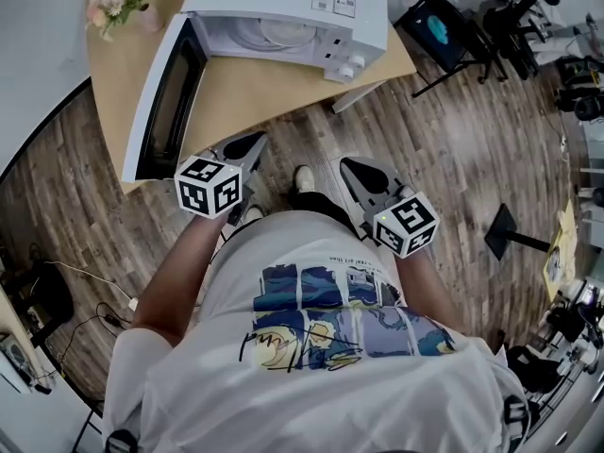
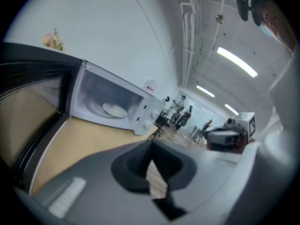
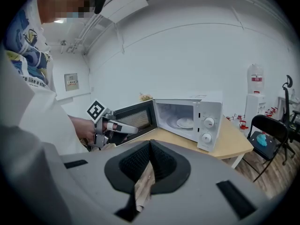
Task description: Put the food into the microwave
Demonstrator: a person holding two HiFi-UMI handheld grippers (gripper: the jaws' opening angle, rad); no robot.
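Both grey tongs, left [image 1: 253, 143] and right [image 1: 349, 165], are pinched together on nothing, near the edge of the light wooden counter [image 1: 264, 88]. No food shows in any view; the white microwave [image 1: 283, 8] holds only its glass turntable [image 3: 184, 122]. Its dark-windowed door [image 1: 160, 102] stands open just beside the left tongs, so a careless swing could knock it.

**Microwave ahead, tongs at the near edge**

I see the microwave [image 1: 283, 17] standing on the tabletop [image 1: 264, 92], its door [image 1: 156, 102] swung out to the left. A plate [image 1: 274, 34] lies inside. Flowers [image 1: 118, 3] sit on the far left corner. A chair [image 1: 444, 31] stands to the right. My left tongs [image 1: 253, 142] hang at the tabletop's near edge, just right of the door. My right tongs [image 1: 349, 165] are further right, over the floor [image 1: 453, 149].
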